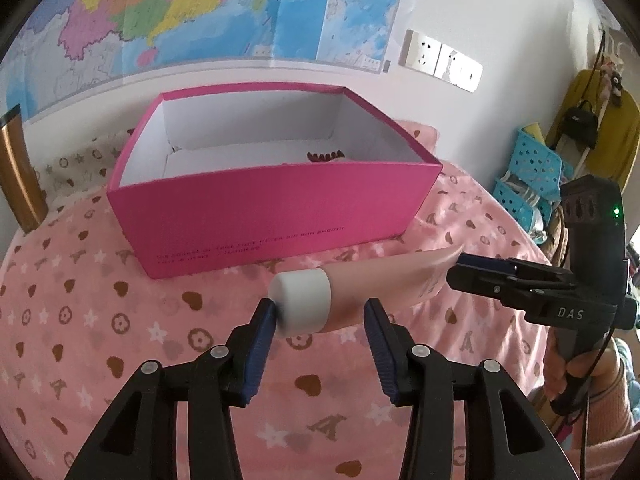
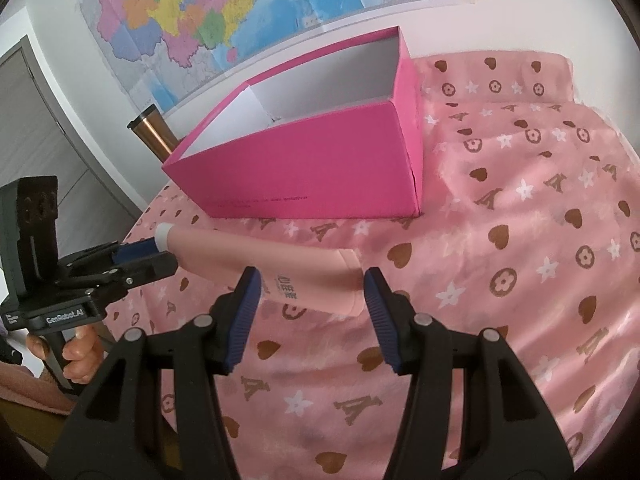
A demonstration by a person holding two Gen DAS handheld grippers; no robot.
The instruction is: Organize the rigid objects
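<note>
A pink tube [image 1: 372, 284] with a white cap [image 1: 302, 300] lies on the pink patterned cloth in front of an open magenta box [image 1: 276, 208]. My left gripper [image 1: 320, 320] is open with its fingers on either side of the cap end. My right gripper [image 2: 312, 292] is open around the tube's flat end [image 2: 320, 280]. In the left wrist view the right gripper [image 1: 464, 270] shows at the tube's flat end. In the right wrist view the left gripper [image 2: 160, 256] shows at the cap [image 2: 163, 236]. A dark brown object [image 1: 326, 156] lies inside the box.
The box [image 2: 304, 172] stands on the cloth-covered table [image 2: 520, 240], near the map-covered wall. A copper tumbler [image 2: 154, 136] stands left of the box. Blue baskets [image 1: 528, 176] and a yellow chair are off to the right of the table.
</note>
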